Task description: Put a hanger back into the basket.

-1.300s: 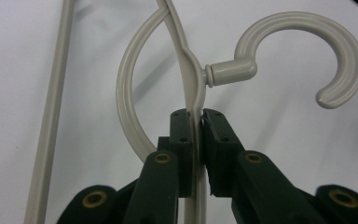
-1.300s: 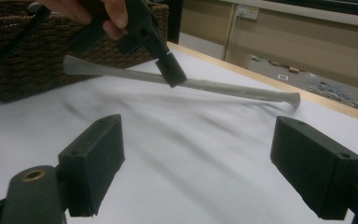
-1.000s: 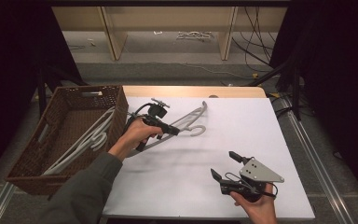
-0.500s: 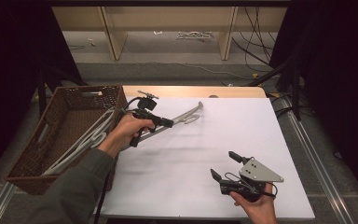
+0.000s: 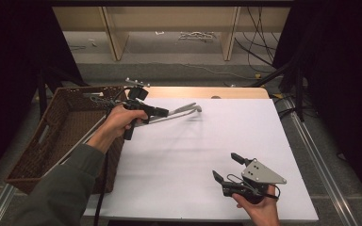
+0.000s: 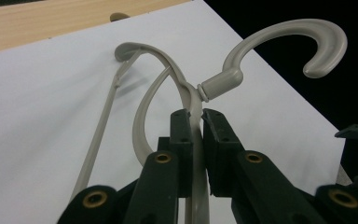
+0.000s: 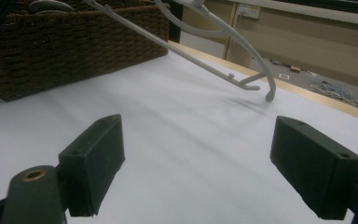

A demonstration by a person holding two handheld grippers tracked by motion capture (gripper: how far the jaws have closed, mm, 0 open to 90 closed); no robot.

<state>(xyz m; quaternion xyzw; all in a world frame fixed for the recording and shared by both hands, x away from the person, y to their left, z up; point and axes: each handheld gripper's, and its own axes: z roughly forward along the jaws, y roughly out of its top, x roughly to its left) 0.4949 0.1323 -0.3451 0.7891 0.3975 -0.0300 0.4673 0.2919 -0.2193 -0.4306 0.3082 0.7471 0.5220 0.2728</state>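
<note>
The left hand-held gripper [image 5: 162, 112] is pinching a grey plastic hanger [image 6: 168, 88] by the neck just below its hook, jaws pressed tight against the thin stem. The hanger is hanging clear of the white worktop [image 5: 202, 155], its long axis running from the jaws out toward the worktop's middle, far end dipping lowest. The wicker basket [image 5: 59, 136], already holding other hangers, is sitting just to the left of that hand, so the left arm is by far the nearer one. The right hand-held gripper [image 5: 226, 168] is resting near the front edge, jaws spread wide on nothing, well apart from the hanger.
</note>
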